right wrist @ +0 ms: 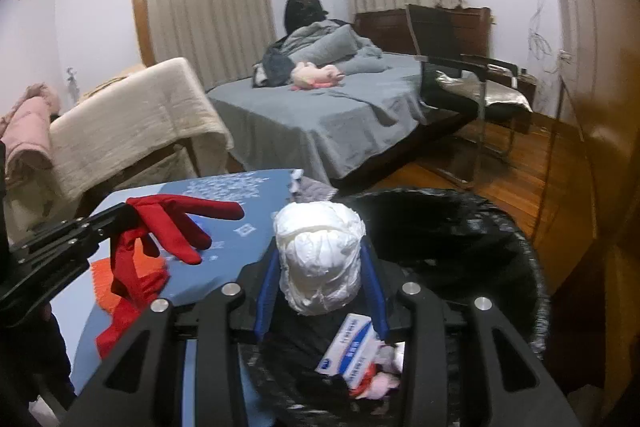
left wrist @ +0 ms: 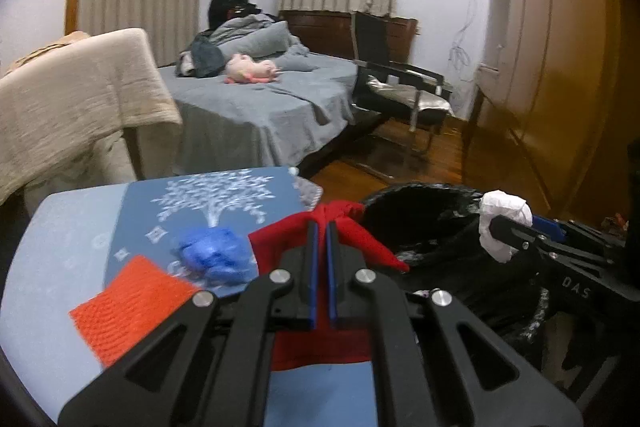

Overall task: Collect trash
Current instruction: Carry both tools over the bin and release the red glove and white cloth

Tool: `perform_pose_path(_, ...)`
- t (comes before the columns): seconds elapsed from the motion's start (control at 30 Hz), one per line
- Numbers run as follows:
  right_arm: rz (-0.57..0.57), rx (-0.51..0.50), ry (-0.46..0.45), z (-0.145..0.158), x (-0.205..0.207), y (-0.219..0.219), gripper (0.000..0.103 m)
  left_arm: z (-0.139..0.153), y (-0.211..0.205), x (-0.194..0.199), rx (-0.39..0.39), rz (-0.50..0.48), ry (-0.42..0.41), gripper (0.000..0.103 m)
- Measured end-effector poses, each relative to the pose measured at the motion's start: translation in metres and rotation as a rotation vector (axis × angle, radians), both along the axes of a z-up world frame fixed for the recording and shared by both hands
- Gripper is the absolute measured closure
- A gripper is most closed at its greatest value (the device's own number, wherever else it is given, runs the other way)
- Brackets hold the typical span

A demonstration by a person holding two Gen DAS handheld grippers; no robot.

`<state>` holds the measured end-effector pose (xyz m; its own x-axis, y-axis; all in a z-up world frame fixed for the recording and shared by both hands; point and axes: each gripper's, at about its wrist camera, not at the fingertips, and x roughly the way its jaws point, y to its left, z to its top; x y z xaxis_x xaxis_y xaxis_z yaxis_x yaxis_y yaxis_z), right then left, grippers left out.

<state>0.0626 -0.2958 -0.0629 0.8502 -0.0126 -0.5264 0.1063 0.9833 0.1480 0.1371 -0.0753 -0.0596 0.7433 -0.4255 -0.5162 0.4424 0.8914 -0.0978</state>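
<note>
**A:** State what you hold, nearest first.

**B:** Your right gripper (right wrist: 322,267) is clamped on a white wad (right wrist: 320,259). The wad hangs over the near side of the bin (right wrist: 520,247), above a small box (right wrist: 350,351) and scraps already inside. Your left gripper (left wrist: 322,247) is closed tight on a red glove (left wrist: 352,239). The glove hangs above the table (left wrist: 48,267), just beside the bin rim.

**A:** What remains on the table?

**B:** A blue wad (left wrist: 214,259) and an orange cloth (left wrist: 128,303) lie on the table, left of your left gripper. Both sit apart from the bin. Beyond them stand a draped chair (left wrist: 72,95), a bed (left wrist: 260,107) and a black chair (left wrist: 396,83).

**A:** What can go wrong from here?

**B:** Three faults are likely.
1. The glove is not yet over the bin opening. If you release the left jaws here, the glove probably drops on the table or catches on the rim.
2. The glove's loose fingers trail low. If you sweep sideways, they may drag the blue wad or the orange cloth off the table.
3. Your two grippers are near each other at the bin. If you move both in together, they may collide and knock the white wad outside the liner.
</note>
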Motion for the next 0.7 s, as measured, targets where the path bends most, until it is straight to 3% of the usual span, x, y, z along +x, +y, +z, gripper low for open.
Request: perform_pose_path(0.7, -0.172, -0.026, 0.034, -0.019, -0.005, -0.084, 0.065, -0.021, -0.114, 0.032, -0.017, -0.198, 0.050, 0.100)
